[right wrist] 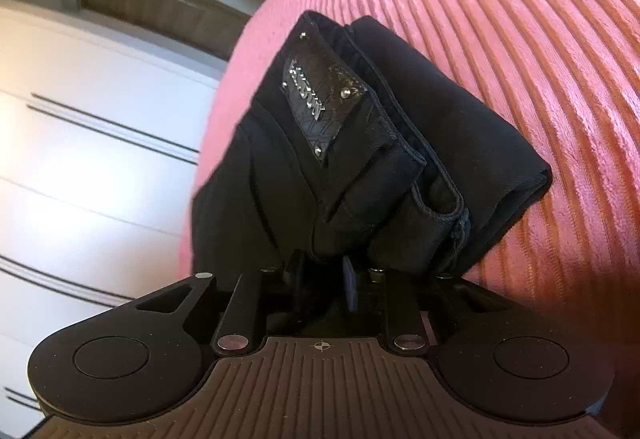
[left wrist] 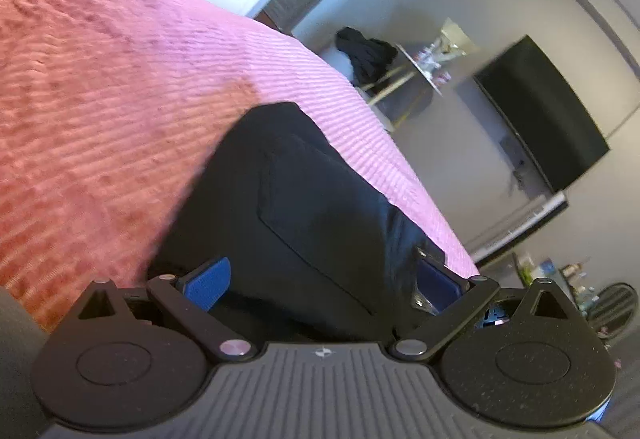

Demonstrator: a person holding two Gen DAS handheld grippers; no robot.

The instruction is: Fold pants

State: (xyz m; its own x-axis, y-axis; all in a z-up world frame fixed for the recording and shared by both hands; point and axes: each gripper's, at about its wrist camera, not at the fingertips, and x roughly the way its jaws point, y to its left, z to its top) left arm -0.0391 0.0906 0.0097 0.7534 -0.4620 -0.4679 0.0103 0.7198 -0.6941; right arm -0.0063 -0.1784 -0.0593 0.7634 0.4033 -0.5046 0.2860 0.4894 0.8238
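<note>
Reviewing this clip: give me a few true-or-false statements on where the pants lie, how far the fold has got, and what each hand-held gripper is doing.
1. The black pants lie on a pink ribbed bedspread. True.
2. The pants are spread out flat at full length. False: they are folded into a compact bundle.
3. The right hand-held gripper is nearly closed on the pants' fabric. True.
4. The left hand-held gripper is shut tight. False: its blue pads stand wide apart, the pants between them.
5. A leather waistband patch faces up. True.

Ahead of our left claw (left wrist: 320, 281) the pants (left wrist: 304, 195) block the way; open blanket (left wrist: 100, 99) lies left. Our right claw (right wrist: 344, 279) meets the same bundle, with bare blanket right.
</note>
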